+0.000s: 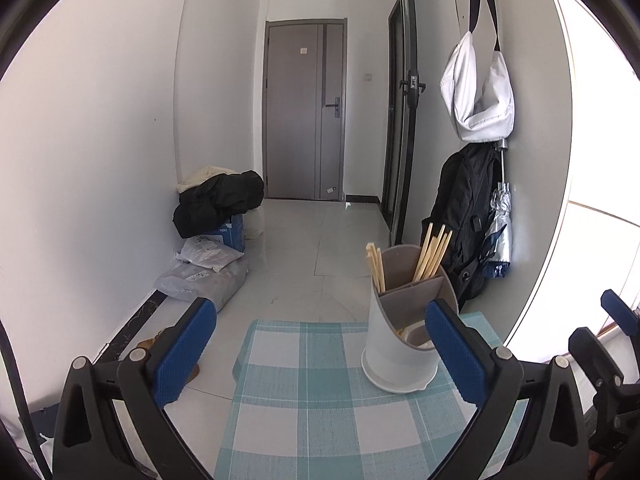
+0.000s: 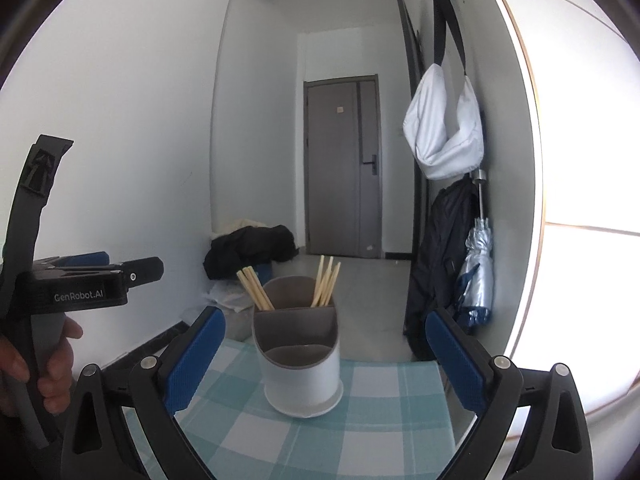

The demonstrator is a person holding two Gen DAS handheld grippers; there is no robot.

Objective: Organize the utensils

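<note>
A white utensil holder [image 1: 394,354] [image 2: 301,376] with grey inner dividers stands upright on a teal-and-white checked cloth [image 1: 304,400] [image 2: 372,436]. Wooden chopsticks [image 1: 434,252] [image 2: 326,282] lean in its back right compartment. A second bunch of chopsticks [image 1: 376,264] [image 2: 254,290] leans in the back left one. In the right wrist view the front compartment looks empty. My left gripper [image 1: 320,320] is open, its right pad beside the holder, nothing between the pads. My right gripper [image 2: 324,328] is open, with the holder ahead of it between the fingers and untouched. A hand [image 2: 52,360] holds the left gripper [image 2: 100,276].
A black backpack [image 1: 460,216] [image 2: 440,264], a folded silver umbrella [image 1: 498,232] [image 2: 478,276] and a white bag [image 1: 476,92] [image 2: 444,128] hang on the right wall. Dark clothing [image 1: 218,202] and plastic bags [image 1: 208,268] lie on the floor at the left. A grey door [image 1: 304,108] closes the hallway.
</note>
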